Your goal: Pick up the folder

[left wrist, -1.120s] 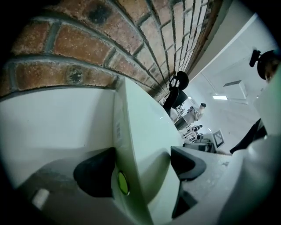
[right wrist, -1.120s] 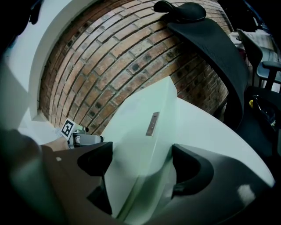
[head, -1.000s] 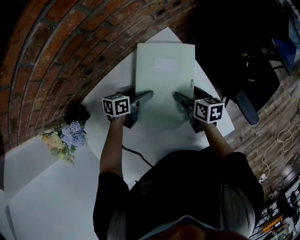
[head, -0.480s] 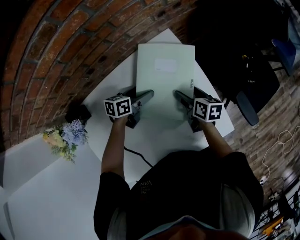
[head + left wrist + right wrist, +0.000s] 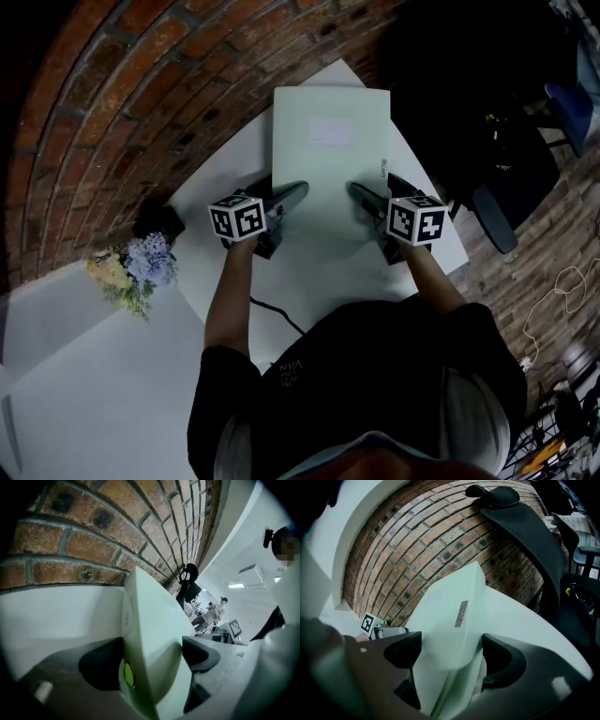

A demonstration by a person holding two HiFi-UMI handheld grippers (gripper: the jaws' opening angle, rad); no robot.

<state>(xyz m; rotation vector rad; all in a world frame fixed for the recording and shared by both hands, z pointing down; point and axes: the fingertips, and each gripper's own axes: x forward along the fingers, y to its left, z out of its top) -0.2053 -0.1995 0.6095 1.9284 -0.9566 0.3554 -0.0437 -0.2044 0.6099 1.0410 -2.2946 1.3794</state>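
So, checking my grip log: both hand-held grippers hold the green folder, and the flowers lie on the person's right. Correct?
Not quite: the head view shows the flowers on the person's left. The left hand-held gripper and right hand-held gripper do both hold the folder.

Brick wall hugs the table on its left/far side, so little room there. Folder fills the far corner. Its near edge is taken up by left gripper & right gripper, each w/ jaws clamped on it. Bare tabletop lies btwn grippers & person's torso, crossed only by a black cable. Left of table: small black object & flower bunch in the way. Right: dark office chair just off the edge. Low white surface at left is open.
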